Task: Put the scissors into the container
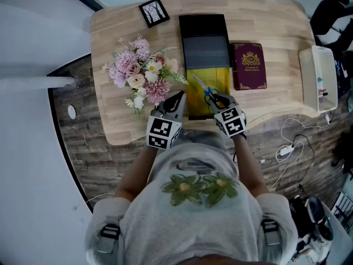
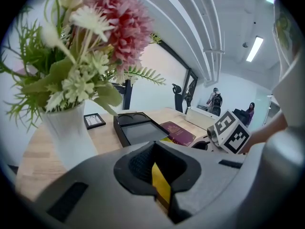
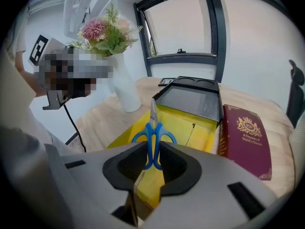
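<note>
Blue-handled scissors [image 1: 208,93] hang over the open yellow container [image 1: 198,77] near the table's front edge. My right gripper [image 1: 222,101] is shut on the scissors [image 3: 153,137]: the handles sit between its jaws and the blades point away, above the yellow container [image 3: 193,124]. My left gripper [image 1: 180,100] is at the container's left side. In the left gripper view a yellow wall edge [image 2: 161,187] stands clamped between my left gripper's [image 2: 159,182] jaws. The right gripper's marker cube [image 2: 231,131] shows to the right.
A black tray [image 1: 205,43] adjoins the container's far end. A maroon book [image 1: 248,65] lies to the right, and a flower bouquet [image 1: 140,70] in a white vase [image 2: 71,132] to the left. A small picture frame [image 1: 154,12] and a white device [image 1: 319,77] lie farther off.
</note>
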`<state>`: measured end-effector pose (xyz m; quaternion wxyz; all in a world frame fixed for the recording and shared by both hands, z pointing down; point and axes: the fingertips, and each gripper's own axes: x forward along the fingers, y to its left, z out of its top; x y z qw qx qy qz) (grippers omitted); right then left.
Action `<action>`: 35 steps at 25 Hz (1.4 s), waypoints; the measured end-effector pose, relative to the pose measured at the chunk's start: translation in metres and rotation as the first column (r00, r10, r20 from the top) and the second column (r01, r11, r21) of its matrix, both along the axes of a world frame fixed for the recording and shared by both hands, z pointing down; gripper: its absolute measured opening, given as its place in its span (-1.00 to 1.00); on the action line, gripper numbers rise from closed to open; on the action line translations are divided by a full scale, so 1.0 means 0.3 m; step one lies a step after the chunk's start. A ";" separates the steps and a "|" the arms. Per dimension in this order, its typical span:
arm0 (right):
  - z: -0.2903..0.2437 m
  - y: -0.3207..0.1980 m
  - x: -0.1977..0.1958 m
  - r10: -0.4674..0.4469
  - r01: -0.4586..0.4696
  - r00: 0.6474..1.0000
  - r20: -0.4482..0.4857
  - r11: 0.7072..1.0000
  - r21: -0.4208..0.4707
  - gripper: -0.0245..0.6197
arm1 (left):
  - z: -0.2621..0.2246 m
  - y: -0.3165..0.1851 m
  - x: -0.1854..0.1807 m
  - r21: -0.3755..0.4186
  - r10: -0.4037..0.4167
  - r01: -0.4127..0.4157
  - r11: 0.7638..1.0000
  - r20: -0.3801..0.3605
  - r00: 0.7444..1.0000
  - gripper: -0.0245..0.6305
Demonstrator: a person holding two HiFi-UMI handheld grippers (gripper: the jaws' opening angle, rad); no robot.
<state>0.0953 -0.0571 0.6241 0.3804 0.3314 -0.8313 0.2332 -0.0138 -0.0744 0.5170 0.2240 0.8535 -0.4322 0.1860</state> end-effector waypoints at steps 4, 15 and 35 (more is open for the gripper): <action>0.010 -0.002 -0.004 -0.003 0.003 1.000 -0.002 1.000 -0.012 -0.69 | 0.006 -0.003 0.000 -0.002 0.004 -0.004 1.000 0.001 1.000 -0.91; 0.048 -0.001 0.000 -0.015 0.014 1.000 -0.021 0.999 -0.036 -0.69 | 0.016 -0.012 0.003 -0.008 0.012 -0.012 1.000 0.003 1.000 -0.91; 0.120 0.010 -0.010 -0.027 0.021 0.998 -0.055 0.994 -0.106 -0.69 | 0.032 -0.025 -0.013 -0.024 -0.001 0.001 1.000 0.004 1.000 -0.91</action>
